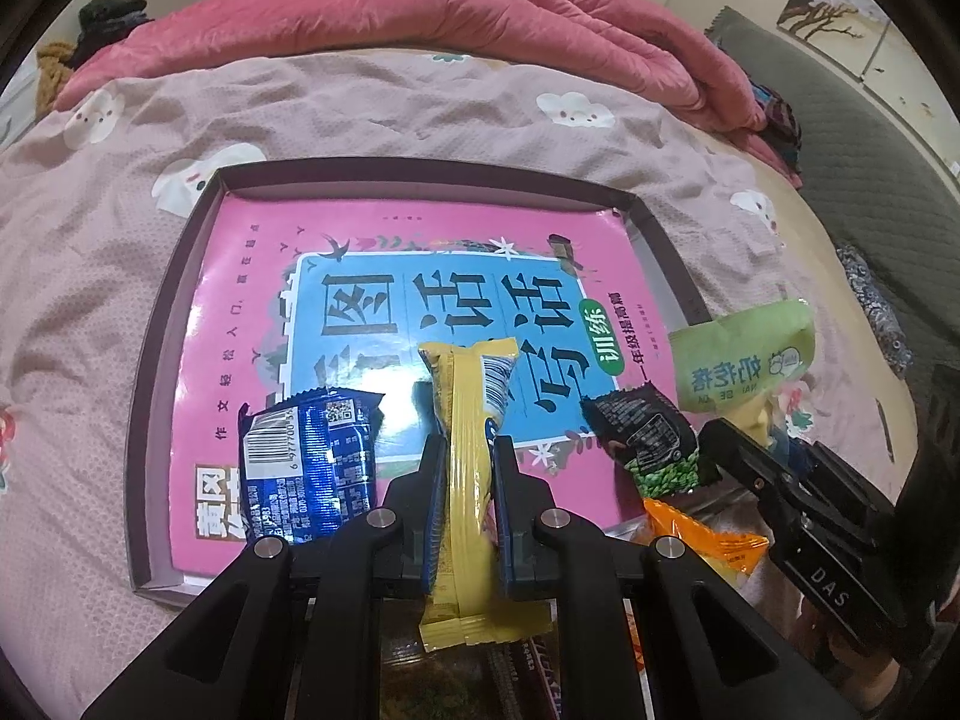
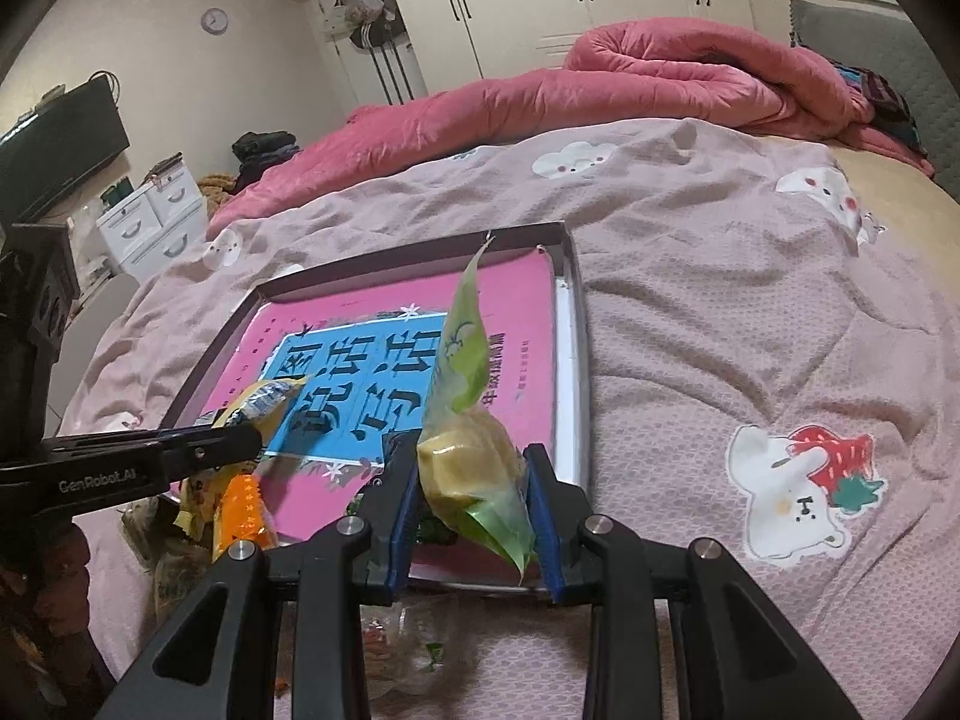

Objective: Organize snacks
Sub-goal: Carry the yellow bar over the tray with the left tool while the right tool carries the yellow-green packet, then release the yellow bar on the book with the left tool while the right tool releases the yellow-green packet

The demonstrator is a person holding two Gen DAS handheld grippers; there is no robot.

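A dark tray (image 1: 153, 324) lined with a pink and blue book cover lies on the bed. My left gripper (image 1: 469, 450) is shut on a long yellow snack bar (image 1: 471, 480), held over the tray's near edge. A blue packet (image 1: 309, 468) lies in the tray at the left and a black and green packet (image 1: 651, 444) at the right. My right gripper (image 2: 471, 456) is shut on a light green packet with a yellow block inside (image 2: 465, 420), above the tray's (image 2: 570, 276) near right corner. The left gripper (image 2: 240, 441) with its yellow bar (image 2: 264, 399) shows at the left.
More snack packets lie heaped on the bed in front of the tray, among them an orange one (image 1: 702, 534) (image 2: 240, 516). A rolled pink quilt (image 1: 420, 18) lies across the far side of the bed. White drawers (image 2: 150, 216) stand at the far left.
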